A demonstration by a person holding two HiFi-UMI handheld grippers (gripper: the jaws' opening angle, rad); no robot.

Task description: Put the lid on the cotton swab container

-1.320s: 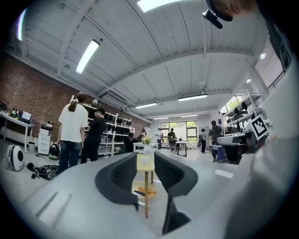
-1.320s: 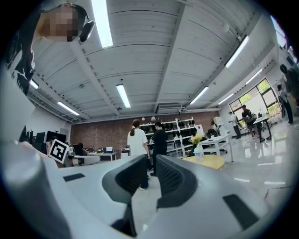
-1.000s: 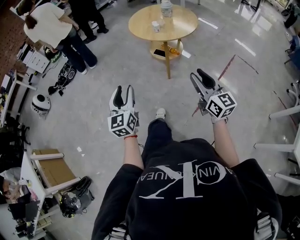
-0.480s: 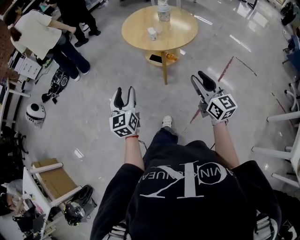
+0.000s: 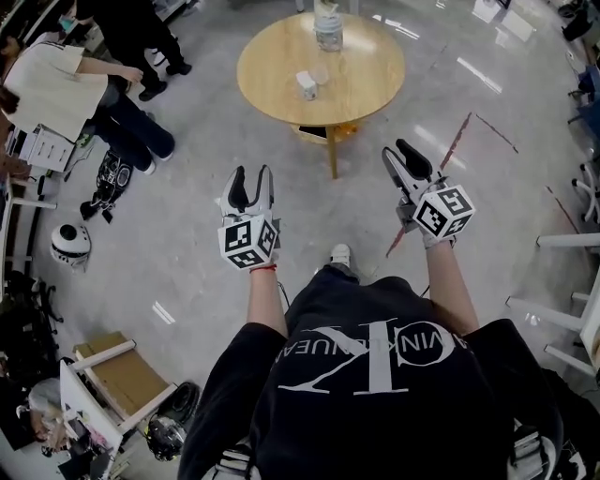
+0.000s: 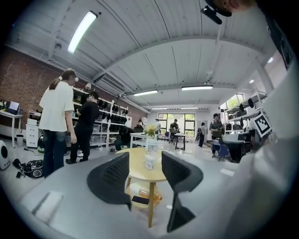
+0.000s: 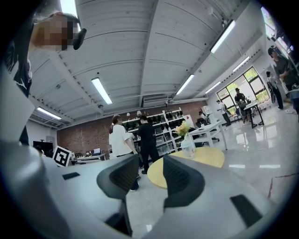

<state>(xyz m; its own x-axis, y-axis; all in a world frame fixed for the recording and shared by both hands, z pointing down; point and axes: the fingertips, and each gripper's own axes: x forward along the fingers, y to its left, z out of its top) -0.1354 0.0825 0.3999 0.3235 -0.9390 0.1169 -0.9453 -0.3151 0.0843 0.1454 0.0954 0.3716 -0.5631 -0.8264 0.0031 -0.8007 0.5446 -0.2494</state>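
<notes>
A small white container (image 5: pixel 306 85) stands on the round wooden table (image 5: pixel 366 80) ahead of me, with a small clear round thing (image 5: pixel 322 73) beside it; I cannot tell whether that is the lid. My left gripper (image 5: pixel 251 180) and right gripper (image 5: pixel 400 153) hang in the air over the floor, well short of the table. Both are open and hold nothing. In the left gripper view the container (image 6: pixel 149 162) shows far off between the jaws of the left gripper (image 6: pixel 145 164). The right gripper (image 7: pixel 149 170) points left of the table (image 7: pixel 205 158).
A glass vase (image 5: pixel 328 23) with flowers stands at the table's far edge. A phone (image 5: pixel 314 131) lies on the lower shelf. Two people (image 5: pixel 56 84) stand at the upper left. A helmet (image 5: pixel 70 244) and a cardboard box (image 5: pixel 122 375) are on the left, and white table legs (image 5: pixel 562 239) on the right.
The table has come nearer and lower in the head view as the person walks toward it. The left gripper's jaws stand a little wider. Both grippers keep their places before the body.
</notes>
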